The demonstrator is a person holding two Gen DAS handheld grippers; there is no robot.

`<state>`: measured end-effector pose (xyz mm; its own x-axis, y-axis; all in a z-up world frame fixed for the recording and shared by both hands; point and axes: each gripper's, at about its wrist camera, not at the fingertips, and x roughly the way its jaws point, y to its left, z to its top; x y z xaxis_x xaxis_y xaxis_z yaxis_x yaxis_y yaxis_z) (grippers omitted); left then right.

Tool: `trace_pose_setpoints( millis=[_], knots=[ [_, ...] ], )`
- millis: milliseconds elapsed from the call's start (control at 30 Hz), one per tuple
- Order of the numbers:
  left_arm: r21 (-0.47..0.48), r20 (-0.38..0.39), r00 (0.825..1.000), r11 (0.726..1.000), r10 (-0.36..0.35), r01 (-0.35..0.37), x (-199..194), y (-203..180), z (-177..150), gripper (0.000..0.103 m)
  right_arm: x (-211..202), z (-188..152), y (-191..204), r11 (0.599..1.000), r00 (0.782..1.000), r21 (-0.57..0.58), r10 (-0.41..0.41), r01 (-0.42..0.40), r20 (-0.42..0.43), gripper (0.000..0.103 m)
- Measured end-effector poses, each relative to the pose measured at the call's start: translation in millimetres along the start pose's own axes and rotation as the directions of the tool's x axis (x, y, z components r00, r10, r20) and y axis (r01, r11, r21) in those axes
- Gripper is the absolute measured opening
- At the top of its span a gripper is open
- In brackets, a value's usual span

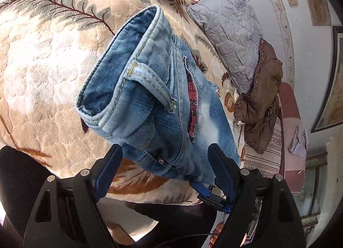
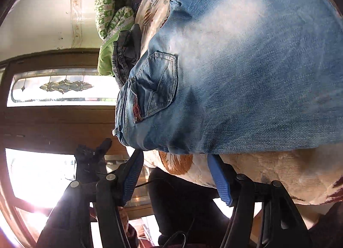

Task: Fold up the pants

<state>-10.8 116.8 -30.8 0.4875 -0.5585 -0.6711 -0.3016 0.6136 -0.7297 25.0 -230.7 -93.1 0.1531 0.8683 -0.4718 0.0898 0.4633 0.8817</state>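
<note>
The jeans (image 1: pixel 150 98) are light blue denim, faded almost white in patches along the leg. They lie folded into a thick bundle on the blanket (image 1: pixel 47 59), close to its near edge. The waistband end gapes open, showing the inside of the denim, and a belt loop stands out on it. A slit of red plaid lining shows at a pocket opening. In the right wrist view a stitched flap pocket sits on the bundle's upper layer.

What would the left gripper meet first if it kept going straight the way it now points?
Most likely the folded jeans, lying directly ahead between the open left gripper fingers on the blanket; depth is hard to judge.
</note>
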Motion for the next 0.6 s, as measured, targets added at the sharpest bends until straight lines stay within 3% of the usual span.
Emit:
trace_pose_setpoints(
  millis=[100,133,167,200,233,367,433,533,600],
  knots=[
    [0.001,0.006,1.0,1.0,0.003,-0.003,5.7,-1.0,14.9,0.08,15.7,3.4,-1.8,0.999,1.0,0.044,0.024,-0.025,0.015,0.068],
    [0.007,0.008,1.0,1.0,0.008,-0.008,6.1,-3.0,20.4,0.073,18.4,4.2,-0.8,0.999,0.999,0.041,0.035,-0.036,0.025,0.068],
    [0.015,0.005,1.0,1.0,0.014,-0.014,5.7,-6.2,27.5,0.053,20.8,5.9,2.1,0.999,0.998,0.029,0.045,-0.046,0.032,0.065],
    [0.033,0.007,1.0,0.999,0.005,-0.006,4.0,-10.4,35.5,0.04,23.2,9.5,7.5,0.999,0.999,0.005,0.043,-0.043,0.033,0.048],
    [0.057,0.014,1.0,0.998,-0.003,0.003,0.1,-16.7,43.3,0.024,22.8,15.4,15.4,0.999,0.999,-0.032,0.025,-0.024,0.03,0.009],
    [0.126,0.03,0.999,0.992,-0.025,0.021,-13.4,-32.2,55.3,0.023,-2.9,30.4,56.6,0.981,0.989,-0.193,0.021,0.008,0.146,0.005],
    [0.15,0.019,1.0,0.989,0.013,-0.016,-11.4,-24.5,46.4,0.023,-3.3,24.6,60.4,0.976,0.992,-0.215,-0.003,0.03,0.124,0.006],
    [0.128,-0.011,0.995,0.987,0.097,-0.094,3.8,9.0,31.8,0.023,16.7,5.3,37.8,0.968,0.994,-0.223,-0.108,0.112,0.029,0.006],
    [0.066,-0.032,0.998,0.996,0.063,-0.061,10.8,32.7,27.6,0.023,28.8,-1.5,15.6,0.975,0.99,-0.181,-0.139,0.132,-0.028,0.007]
  ],
)
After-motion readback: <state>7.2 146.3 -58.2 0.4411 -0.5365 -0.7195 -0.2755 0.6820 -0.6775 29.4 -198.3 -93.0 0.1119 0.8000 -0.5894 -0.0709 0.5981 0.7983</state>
